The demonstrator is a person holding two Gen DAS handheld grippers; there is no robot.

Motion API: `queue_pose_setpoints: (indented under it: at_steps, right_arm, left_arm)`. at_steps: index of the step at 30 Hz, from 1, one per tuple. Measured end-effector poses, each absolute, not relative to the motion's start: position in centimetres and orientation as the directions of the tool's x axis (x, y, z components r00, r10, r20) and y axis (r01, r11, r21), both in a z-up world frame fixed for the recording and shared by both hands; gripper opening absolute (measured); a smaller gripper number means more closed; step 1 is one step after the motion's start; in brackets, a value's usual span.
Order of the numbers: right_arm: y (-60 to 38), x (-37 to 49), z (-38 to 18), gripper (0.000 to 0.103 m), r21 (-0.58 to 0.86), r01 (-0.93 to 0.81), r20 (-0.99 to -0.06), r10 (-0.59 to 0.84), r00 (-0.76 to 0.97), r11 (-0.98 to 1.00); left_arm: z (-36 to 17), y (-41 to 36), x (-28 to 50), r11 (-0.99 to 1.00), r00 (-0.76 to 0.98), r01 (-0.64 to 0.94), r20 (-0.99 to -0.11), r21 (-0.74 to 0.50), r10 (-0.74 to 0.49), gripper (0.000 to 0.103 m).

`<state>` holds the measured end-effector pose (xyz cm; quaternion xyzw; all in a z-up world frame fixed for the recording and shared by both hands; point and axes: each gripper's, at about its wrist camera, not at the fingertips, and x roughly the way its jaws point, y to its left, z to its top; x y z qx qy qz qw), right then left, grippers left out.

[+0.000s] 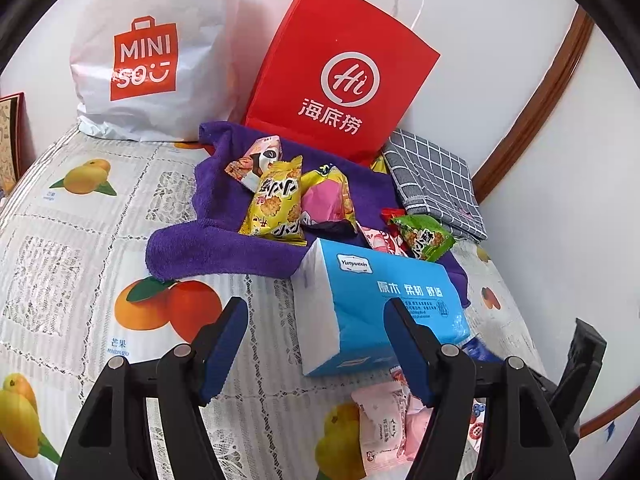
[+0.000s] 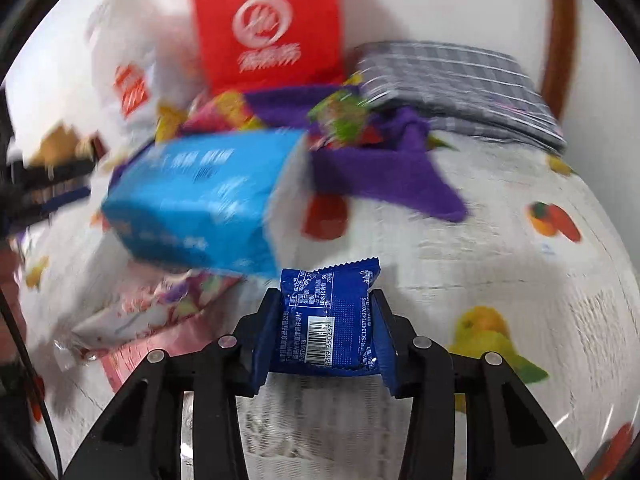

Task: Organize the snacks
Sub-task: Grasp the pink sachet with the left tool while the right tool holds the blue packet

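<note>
On the fruit-printed tablecloth (image 1: 80,240), snacks lie heaped beside a blue tissue pack (image 1: 380,308).

The right gripper (image 2: 325,320) pinches a small, flat, dark blue snack packet (image 2: 328,320) with a crimped zigzag edge and a white barcode, its blue pads pressed against both sides; the left gripper (image 1: 316,350) hangs with its jaws apart and nothing between them, one pad in front of the soft, glossy tissue pack. Behind, crinkly foil packets rest on a fluffy purple towel (image 1: 224,236): a yellow one (image 1: 276,204), a pink-and-yellow one (image 1: 328,200) and a green one (image 1: 424,236). A stiff red paper bag (image 1: 340,72) with cord handles and a slack white plastic bag (image 1: 156,52) stand against the wall, and a folded grey checked cloth (image 1: 432,184) lies beside them. The right wrist view is blurred, so what looks like pale pink wrappers (image 1: 384,428) stays uncertain.
</note>
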<state>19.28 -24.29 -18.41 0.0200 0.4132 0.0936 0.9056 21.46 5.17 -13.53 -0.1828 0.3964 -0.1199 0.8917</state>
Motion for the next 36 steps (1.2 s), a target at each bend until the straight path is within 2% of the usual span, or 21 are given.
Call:
queue_pose_setpoints:
  at_steps: [5,10,17,26,31,36]
  right_arm:
    - [-25.5,19.4,-18.5,0.044,0.003,-0.108,-0.754,0.073,0.653,0.994]
    - [-25.3,20.7,-19.7,0.045,0.027,-0.129,-0.806,0.098,0.584,0.991]
    - [-25.4,20.3,-19.6,0.046,0.036,-0.131,-0.803,0.107,0.586,0.991]
    - [-25.3,20.5,-19.5,0.046,0.03,-0.128,-0.805,0.1,0.585,0.991]
    - [-25.3,20.4,-19.6,0.046,0.033,-0.127,-0.805,0.102,0.585,0.991]
    - [-25.3,20.4,-19.7,0.047,0.036,-0.129,-0.805,0.105,0.584,0.991]
  left_arm:
    - [-13.8,4.4,21.6,0.909,0.641,0.082,-0.677,-0.408,-0.361,0.068]
    - [-14.0,3.5,21.3,0.925,0.636,0.089,-0.694,-0.37,-0.339,0.068]
    - [-13.8,1.5,19.8,0.954,0.642,0.141,-0.71,-0.263,-0.291,0.068]
    - [-16.8,-2.2,17.9,0.931,0.509,0.237,-0.781,-0.278,-0.363,0.068]
    - [-17.7,-3.5,17.5,0.945,0.502,0.243,-0.805,-0.22,-0.317,0.068]
    - [-18.2,-5.8,16.9,0.963,0.546,0.257,-0.811,-0.079,-0.212,0.068]
